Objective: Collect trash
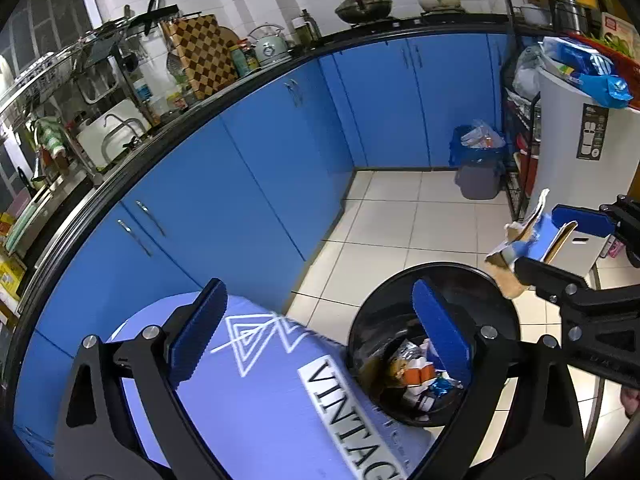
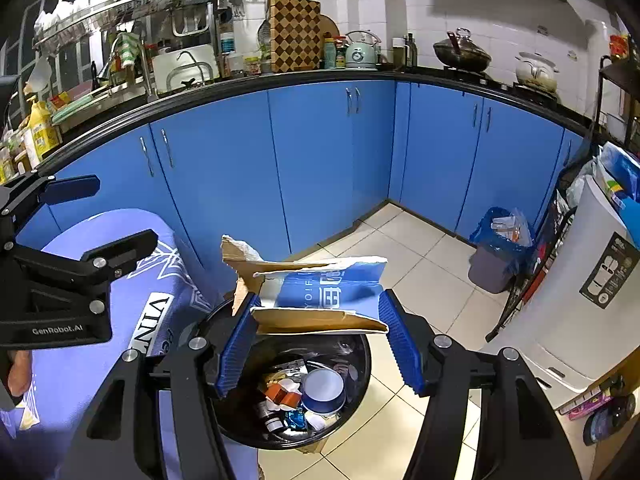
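A torn cardboard box (image 2: 320, 296) is sitting between the right gripper (image 2: 320, 344) pads, right above the round trash bin (image 2: 362, 364). Trash is lying inside it. The left gripper (image 1: 320, 344) is hanging beside, over a printed cloth (image 1: 260, 392) left of the bin.

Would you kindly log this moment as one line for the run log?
left gripper: open, empty | right gripper: shut on torn cardboard box | box above black bin | bin holds trash

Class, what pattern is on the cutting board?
A brown and cream checkerboard on the cutting board, clearest in the right wrist view.
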Tool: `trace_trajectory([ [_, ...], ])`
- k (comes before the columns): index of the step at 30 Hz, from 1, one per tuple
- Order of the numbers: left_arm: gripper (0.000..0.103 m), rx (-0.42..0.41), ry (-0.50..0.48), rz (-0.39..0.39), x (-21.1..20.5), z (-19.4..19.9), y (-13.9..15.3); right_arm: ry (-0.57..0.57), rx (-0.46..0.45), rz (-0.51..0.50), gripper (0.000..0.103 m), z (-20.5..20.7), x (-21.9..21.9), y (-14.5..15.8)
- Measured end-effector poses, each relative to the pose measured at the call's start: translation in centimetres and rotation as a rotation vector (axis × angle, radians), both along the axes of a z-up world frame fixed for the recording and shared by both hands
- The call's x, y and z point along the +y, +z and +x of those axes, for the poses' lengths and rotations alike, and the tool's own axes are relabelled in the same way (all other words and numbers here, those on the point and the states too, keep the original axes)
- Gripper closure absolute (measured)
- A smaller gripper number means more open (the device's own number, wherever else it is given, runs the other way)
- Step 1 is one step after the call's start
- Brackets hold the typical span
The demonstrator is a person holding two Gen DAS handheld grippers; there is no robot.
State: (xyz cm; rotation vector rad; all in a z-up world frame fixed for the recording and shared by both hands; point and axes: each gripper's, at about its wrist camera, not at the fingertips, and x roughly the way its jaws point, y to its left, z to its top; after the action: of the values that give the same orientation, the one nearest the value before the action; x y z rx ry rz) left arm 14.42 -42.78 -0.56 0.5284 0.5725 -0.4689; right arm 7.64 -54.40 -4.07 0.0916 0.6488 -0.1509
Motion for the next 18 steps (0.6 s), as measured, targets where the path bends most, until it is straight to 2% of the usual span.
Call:
trace_trajectory([
  [10, 0.007, -0.025, 0.074, -0.008, 3.8, 1.3, 0.4, 0.071, 0.010, -0.015, 0.043, 1.9, 2.7, 0.5],
  [12, 0.007, -0.029, 0.090, -0.010, 4.6, 1.7, 0.5, 0.073, 0.016, -0.019, 0.036, 2.4, 3.0, 0.5],
  [14, 0.006, -0.031, 0.105, -0.013, 5.3, 2.0, 0.5, 0.065, 0.006, -0.028, 0.018, 2.5, 3.3, 0.7],
  [18, 0.006, -0.014, 0.129, -0.027, 6.5, 2.7, 0.5, 0.038, -0.006, -0.038, 0.011, 2.6, 3.6, 0.9],
])
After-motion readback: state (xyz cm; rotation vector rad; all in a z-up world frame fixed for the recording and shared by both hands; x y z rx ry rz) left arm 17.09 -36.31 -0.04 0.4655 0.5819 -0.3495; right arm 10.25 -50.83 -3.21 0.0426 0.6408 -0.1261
